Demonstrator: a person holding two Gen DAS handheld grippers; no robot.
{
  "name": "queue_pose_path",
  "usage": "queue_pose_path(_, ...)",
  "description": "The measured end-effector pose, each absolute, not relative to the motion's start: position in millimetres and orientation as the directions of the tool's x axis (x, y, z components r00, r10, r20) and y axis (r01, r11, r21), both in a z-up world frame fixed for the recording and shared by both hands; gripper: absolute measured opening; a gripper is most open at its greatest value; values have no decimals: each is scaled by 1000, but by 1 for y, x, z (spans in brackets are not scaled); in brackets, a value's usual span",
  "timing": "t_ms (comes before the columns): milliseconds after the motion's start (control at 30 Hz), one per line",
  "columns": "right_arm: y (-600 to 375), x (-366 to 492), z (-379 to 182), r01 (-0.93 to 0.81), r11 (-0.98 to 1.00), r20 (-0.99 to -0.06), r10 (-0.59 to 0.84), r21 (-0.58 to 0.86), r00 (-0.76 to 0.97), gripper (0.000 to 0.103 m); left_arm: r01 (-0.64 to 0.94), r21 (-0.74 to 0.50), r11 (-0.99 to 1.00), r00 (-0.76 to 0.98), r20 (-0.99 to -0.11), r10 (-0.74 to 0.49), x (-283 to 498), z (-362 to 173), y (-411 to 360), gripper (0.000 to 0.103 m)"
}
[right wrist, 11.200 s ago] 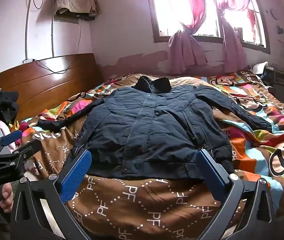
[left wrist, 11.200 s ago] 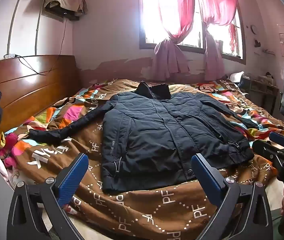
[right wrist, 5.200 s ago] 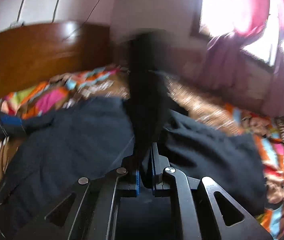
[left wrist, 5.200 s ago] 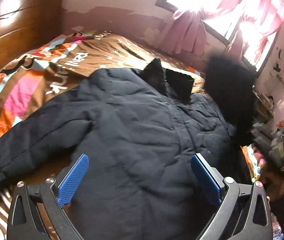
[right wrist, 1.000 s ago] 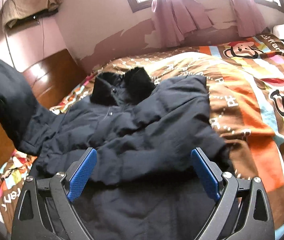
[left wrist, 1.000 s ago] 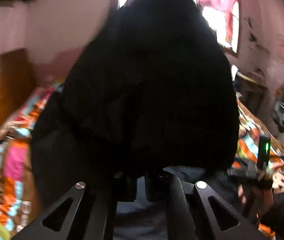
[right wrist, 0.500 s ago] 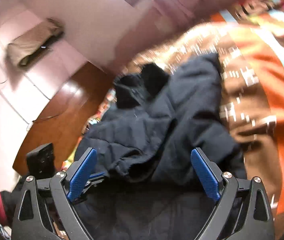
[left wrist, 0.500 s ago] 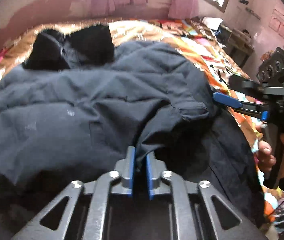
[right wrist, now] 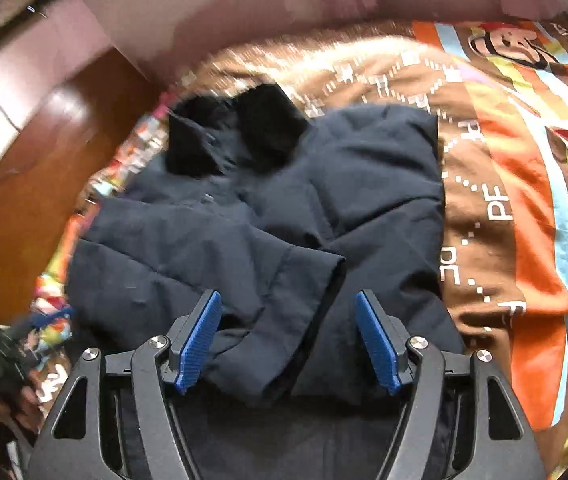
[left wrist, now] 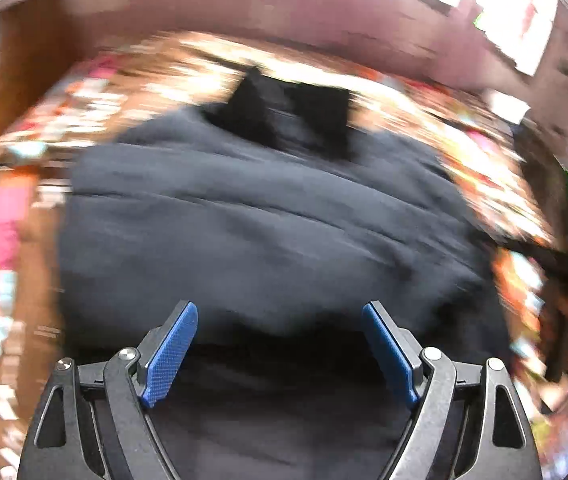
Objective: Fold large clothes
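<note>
A dark navy padded jacket (right wrist: 364, 184) lies front up on the bed, its black fur collar (right wrist: 239, 136) at the far end. Both sleeves are folded in across the chest. One sleeve's cuff (right wrist: 316, 276) lies just ahead of my right gripper (right wrist: 288, 298), whose jaws are closing; the cuff is below and between the blue pads, which do not press on it. The left wrist view is blurred by motion. There my left gripper (left wrist: 277, 312) hangs over the jacket (left wrist: 263, 220), its jaws opening wide with nothing held between them.
The brown and multicoloured patterned bed cover (right wrist: 504, 160) stretches out on the right of the jacket. A wooden headboard (right wrist: 63, 140) stands at the left, with a pink wall behind. A hand (left wrist: 560, 392) shows blurred at the right edge of the left wrist view.
My left gripper let go of the sleeve, which now lies across the jacket, and sank with its jaws spreading. The right gripper swung over the cuff and its jaws narrowed.
</note>
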State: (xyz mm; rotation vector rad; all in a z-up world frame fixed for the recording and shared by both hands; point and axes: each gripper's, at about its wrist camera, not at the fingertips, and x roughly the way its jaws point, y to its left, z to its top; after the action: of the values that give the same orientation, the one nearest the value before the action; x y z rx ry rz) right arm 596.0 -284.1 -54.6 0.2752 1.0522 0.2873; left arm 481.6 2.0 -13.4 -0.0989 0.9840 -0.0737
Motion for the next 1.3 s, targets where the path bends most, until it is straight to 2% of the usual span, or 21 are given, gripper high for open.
queue_pose_path(67, -284, 607, -68, -45, 944, -847, 313, 326, 429, 60, -43, -114, 993, 574, -816, -69, 494, -12, 35, 83)
queue_pose_path(100, -281, 613, -77, -15, 949, -864, 293, 315, 409, 42, -56, -112, 992, 578, -814, -59, 499, -12, 45, 83)
queue_pose_path(167, -278, 612, -81, 1, 950, -868, 286, 313, 406, 19, -57, -77, 995, 579, -815, -30, 514, -15, 63, 83)
queue_pose_path(233, -274, 611, -80, 6, 959, -877, 257, 284, 406, 5, -55, -49, 997, 572, -820, -9, 519, -18, 73, 83)
queue_pose_path(433, -295, 591, -44, -12, 975, -856, 200, 221, 476, 3, -12, -82, 997, 561, -826, -61, 528, -24, 74, 83)
queue_pose_path(533, -307, 593, -52, -19, 984, -900, 168, 175, 402, 3, 31, -24, 999, 515, -857, -37, 533, -37, 66, 83)
queue_pose_path(633, -296, 588, -45, -68, 997, -885, -8, -45, 465, 4, 98, 59, 993, 440, -898, 10, 539, -59, 51, 83)
queue_pose_path(700, -285, 589, -27, -89, 990, -836, -46, -113, 548, 6, 95, 46, 994, 450, -893, -1, 539, -53, 51, 83)
queue_pose_path(733, -280, 592, -21, -108, 989, -824, -20, -97, 566, 9, 88, 19, 996, 461, -887, -24, 540, -47, 52, 83)
queue_pose_path(767, -274, 596, -16, -139, 988, -816, 26, -67, 577, 16, 86, -28, 996, 484, -873, -66, 540, -39, 53, 83)
queue_pose_path(800, -266, 603, -14, -184, 982, -814, 84, -29, 574, 28, 90, -61, 994, 499, -861, -98, 541, -34, 53, 83)
queue_pose_path(867, -254, 615, -18, -249, 968, -819, 169, 33, 549, 36, 115, -105, 988, 515, -844, -150, 550, -26, 47, 83)
queue_pose_path(933, -240, 629, -30, -308, 944, -832, 261, 115, 490, 36, 153, -104, 983, 509, -844, -169, 561, -30, 35, 83)
queue_pose_path(1067, -220, 642, -63, -350, 920, -868, 315, 178, 385, 36, 209, -83, 974, 432, -886, -168, 580, -60, 13, 83)
queue_pose_path(1233, -218, 624, -90, -356, 919, -888, 301, 172, 348, 36, 263, -32, 964, 400, -906, -139, 573, -82, 3, 83)
queue_pose_path(1300, -213, 614, -99, -387, 914, -893, 272, 123, 359, 36, 270, -8, 963, 398, -910, -119, 569, -89, -2, 83)
